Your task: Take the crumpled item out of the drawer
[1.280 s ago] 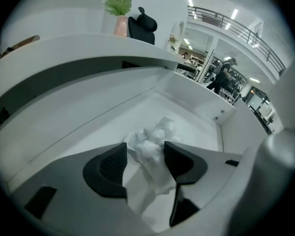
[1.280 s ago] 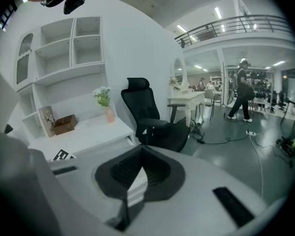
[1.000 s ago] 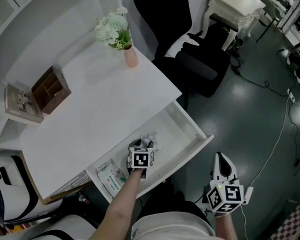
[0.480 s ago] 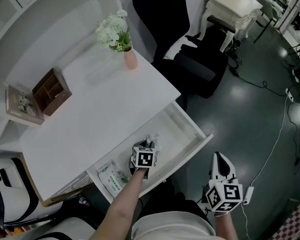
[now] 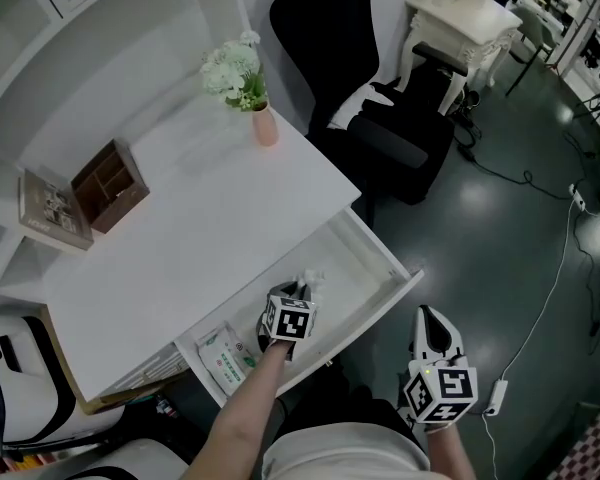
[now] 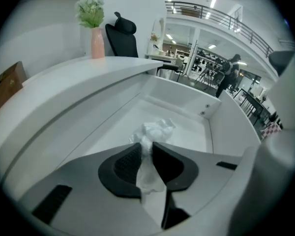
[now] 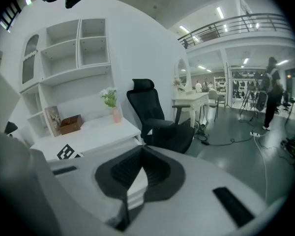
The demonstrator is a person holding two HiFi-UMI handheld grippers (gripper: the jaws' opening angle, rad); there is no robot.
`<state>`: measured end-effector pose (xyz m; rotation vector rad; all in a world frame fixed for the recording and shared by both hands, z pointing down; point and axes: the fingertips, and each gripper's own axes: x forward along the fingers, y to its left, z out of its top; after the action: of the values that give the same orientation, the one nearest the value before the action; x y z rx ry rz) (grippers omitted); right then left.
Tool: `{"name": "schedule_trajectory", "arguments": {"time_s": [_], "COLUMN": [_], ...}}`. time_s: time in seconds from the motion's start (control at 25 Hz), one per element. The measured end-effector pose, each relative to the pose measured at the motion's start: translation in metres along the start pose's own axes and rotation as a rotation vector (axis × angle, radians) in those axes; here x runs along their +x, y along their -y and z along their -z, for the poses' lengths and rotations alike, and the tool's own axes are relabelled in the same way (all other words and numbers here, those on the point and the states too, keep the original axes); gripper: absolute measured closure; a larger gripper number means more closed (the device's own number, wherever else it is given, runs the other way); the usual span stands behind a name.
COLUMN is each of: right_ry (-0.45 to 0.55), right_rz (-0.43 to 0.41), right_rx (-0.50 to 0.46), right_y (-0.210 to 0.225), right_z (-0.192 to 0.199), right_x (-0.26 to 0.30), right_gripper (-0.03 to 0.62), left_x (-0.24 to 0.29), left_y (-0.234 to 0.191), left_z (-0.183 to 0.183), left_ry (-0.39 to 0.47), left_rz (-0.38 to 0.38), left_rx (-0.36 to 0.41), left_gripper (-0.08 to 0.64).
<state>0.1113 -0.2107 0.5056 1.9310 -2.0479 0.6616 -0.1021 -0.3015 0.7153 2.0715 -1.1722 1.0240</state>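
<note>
White crumpled item [image 6: 155, 130] was found inside the open drawer [image 5: 392, 265], about midway along its length, with its near end drawn in between the jaws of the left gripper [image 6: 146, 146]. Those jaws were closing, and the ribbed pads [image 6: 129, 162] already pressed on the item from both sides, leaving only a narrow gap filled by the white material. Whether the item rested on the drawer bottom or hung just clear of it could not be determined. The drawer stood pulled out from the near right edge of the white desk [image 5: 210, 230]. A printed packet [image 5: 223, 356] lay at the drawer's left end, well apart from the crumpled item. The right gripper [image 7: 142, 151] was held low to the right of the drawer, over the dark floor [image 5: 500, 238], its jaws together at the tips and nothing between them. On the desk, a pink vase [image 5: 266, 128] of pale flowers [image 5: 234, 72] stood upright at the far edge, and a brown wooden box [image 5: 108, 183] sat at the far left. A black office chair [image 5: 380, 118] stood to the right, beyond the desk.
</note>
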Motion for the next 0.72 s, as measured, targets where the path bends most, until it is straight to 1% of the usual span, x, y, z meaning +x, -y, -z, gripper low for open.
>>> {"name": "schedule_trajectory", "arguments": {"time_s": [0.28, 0.52, 0.72], "right_ry": [0.036, 0.057, 0.077], "right_rz": [-0.036, -0.088, -0.109], "right_rx": [0.008, -0.001, -0.009], "right_y": [-0.007, -0.013, -0.007], "right_z": [-0.007, -0.013, -0.021], "right_x": [-0.004, -0.004, -0.012], "right_gripper": [0.591, 0.591, 0.591], "left_x": [-0.031, -0.064, -0.09], "left_y": [0.005, 0.006, 0.017], "left_z": [-0.022, -0.045, -0.061], "left_ry": [0.085, 0.181, 0.25], "left_rz": [-0.032, -0.067, -0.083], "left_rx": [0.016, -0.002, 0.0], "left_gripper": [0.492, 0.492, 0.492]}}
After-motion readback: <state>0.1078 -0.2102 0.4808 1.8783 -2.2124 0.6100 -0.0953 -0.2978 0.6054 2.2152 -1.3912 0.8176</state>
